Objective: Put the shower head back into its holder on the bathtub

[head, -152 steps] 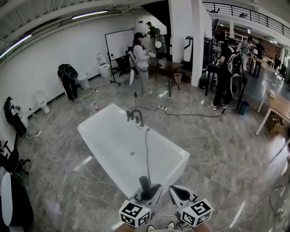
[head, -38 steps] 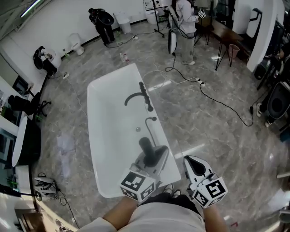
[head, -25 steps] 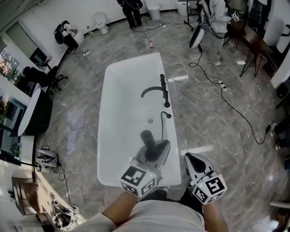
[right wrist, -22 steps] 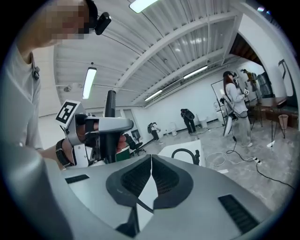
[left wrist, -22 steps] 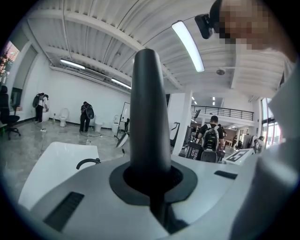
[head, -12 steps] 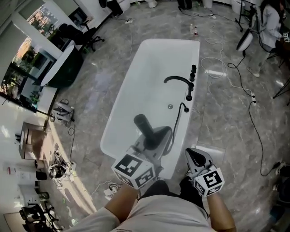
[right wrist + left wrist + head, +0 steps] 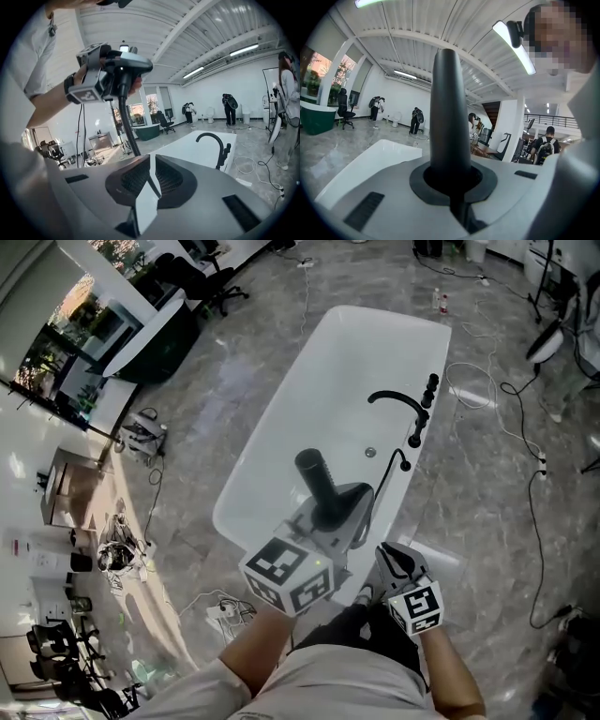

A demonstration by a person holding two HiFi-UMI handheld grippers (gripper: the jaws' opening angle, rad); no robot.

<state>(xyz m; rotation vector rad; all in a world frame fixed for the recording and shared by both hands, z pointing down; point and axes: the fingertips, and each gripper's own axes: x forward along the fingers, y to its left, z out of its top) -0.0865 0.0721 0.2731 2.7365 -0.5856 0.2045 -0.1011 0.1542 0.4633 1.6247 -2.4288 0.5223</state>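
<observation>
Clamped in my left tool is the shower head; the jaws are closed tight round its dark stem, which juts out well past them and fills the gap in the left gripper view. Just to the right of it, and a little nearer me, my right tool has its jaws shut together on nothing. Ahead of and below both tools lies the bathtub; the hose curves from my left tool to the tub's rim on the right, and just beyond that spot stand the curved faucet and a few dark fittings. I take one of those for the holder, though I cannot tell which.

To do this step well, I judge the head should travel forward and to the right toward that rim, with the grip kept firm so the stem doesn't twist; the hose slack should drop inside the tub, not catch on the faucet; the stem should be lined up over the holder before it is lowered, then brought straight down. My right tool is free to steady the hose if it drags; the left jaws should open only once the head is seated.
</observation>
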